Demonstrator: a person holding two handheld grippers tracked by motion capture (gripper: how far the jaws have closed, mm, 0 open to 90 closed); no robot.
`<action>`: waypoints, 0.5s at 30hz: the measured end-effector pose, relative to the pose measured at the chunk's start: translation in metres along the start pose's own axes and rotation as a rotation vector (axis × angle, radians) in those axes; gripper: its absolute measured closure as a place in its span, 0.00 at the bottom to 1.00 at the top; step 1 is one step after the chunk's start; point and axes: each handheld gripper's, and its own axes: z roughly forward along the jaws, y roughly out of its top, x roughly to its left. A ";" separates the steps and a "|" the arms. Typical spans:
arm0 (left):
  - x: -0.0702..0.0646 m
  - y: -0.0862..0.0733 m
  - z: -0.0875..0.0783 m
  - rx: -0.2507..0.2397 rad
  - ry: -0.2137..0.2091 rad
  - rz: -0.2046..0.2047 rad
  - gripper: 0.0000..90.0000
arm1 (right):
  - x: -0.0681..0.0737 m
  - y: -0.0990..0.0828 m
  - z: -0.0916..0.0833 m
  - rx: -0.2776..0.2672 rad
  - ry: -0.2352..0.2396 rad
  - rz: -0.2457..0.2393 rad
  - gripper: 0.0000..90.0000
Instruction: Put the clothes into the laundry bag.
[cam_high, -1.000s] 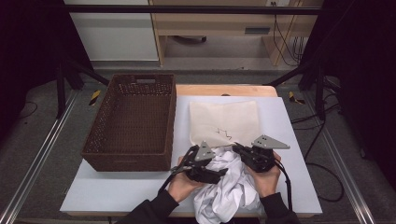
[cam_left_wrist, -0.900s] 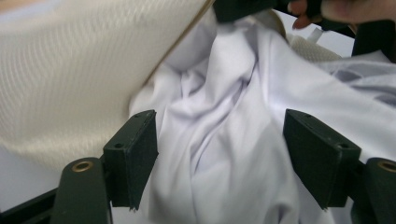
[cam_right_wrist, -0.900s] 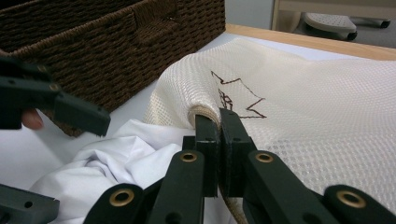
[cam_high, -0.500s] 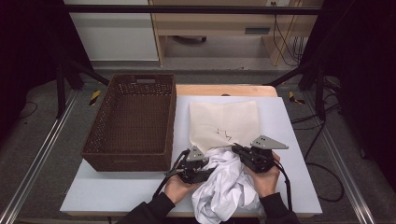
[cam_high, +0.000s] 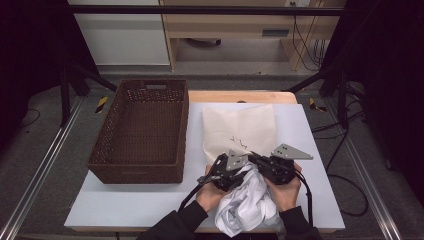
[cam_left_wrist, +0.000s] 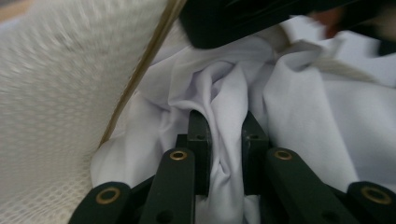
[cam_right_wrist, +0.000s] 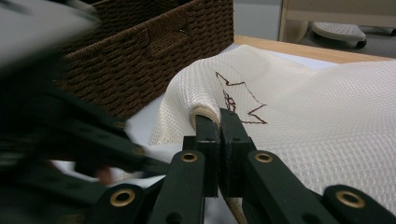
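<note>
high view — the left tool (cam_high: 223, 172) and right tool (cam_high: 270, 167) sit close together at the near edge of the cream mesh bag (cam_high: 240, 127), with the white garment (cam_high: 245, 202) bunched just behind and beneath them on the bench (cam_high: 125, 205). compared with a second ago, the left tool has moved up and inward toward the bag's mouth, and more of the garment is drawn up between the two tools; the wicker basket (cam_high: 140, 132), off to the left tool's far side, has not moved. this reads as the garment being fed into the bag, with most of it still outside.

left gripper view — the left tool is clenched on a fold of white garment (cam_left_wrist: 224, 140), which runs up between its jaws; the bag's corded rim (cam_left_wrist: 140, 74) rises just beside it, mesh to its left.

right gripper view — the right tool is pinched tight on the rim of the mesh bag (cam_right_wrist: 205, 114), lifting it — the opening is likely being held up for the garment.
</note>
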 end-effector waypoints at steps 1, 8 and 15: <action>0.004 -0.001 0.007 0.011 0.008 -0.011 0.86 | 0.000 0.000 0.000 0.001 0.002 -0.005 0.98; 0.010 -0.007 -0.004 -0.024 -0.024 -0.049 0.57 | -0.004 -0.005 0.002 0.022 -0.021 0.002 0.98; 0.027 -0.023 -0.053 -0.100 0.013 -0.067 0.33 | -0.003 -0.005 0.003 0.018 -0.025 0.000 0.98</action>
